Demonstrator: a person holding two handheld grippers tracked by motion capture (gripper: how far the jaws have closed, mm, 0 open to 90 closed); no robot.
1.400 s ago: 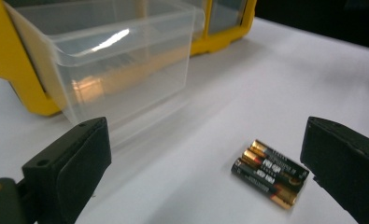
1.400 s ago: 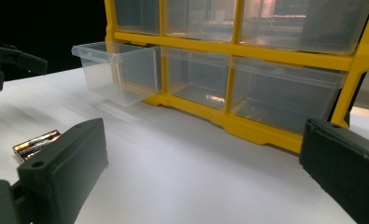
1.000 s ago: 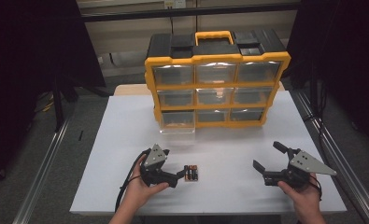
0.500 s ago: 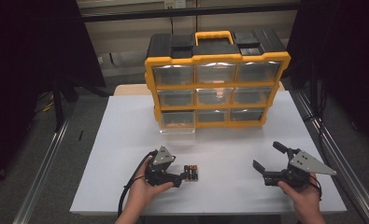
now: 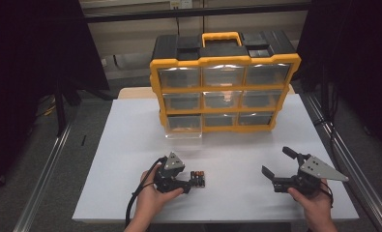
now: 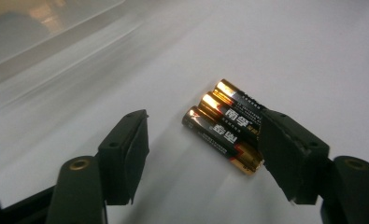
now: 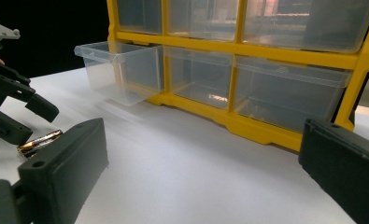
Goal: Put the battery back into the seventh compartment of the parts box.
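Nearest the person, the left gripper (image 5: pixel 191 182) is held low over the white counter (image 5: pixel 130 145), its jaws half apart and just closing — three batteries (image 6: pixel 229 128) lie side by side between them, one jaw at their ends, not yet pinched. The right gripper (image 5: pixel 278 164) is held well apart with jaws wide and empty. Farther back, the yellow drawer cabinet (image 5: pixel 225 89) is seen — its bottom-left clear drawer (image 7: pixel 119 70) pulled out.

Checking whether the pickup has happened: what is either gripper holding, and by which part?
Nothing yet. The left gripper jaws have been closing around three batteries, one side not yet touching. The right gripper is open.
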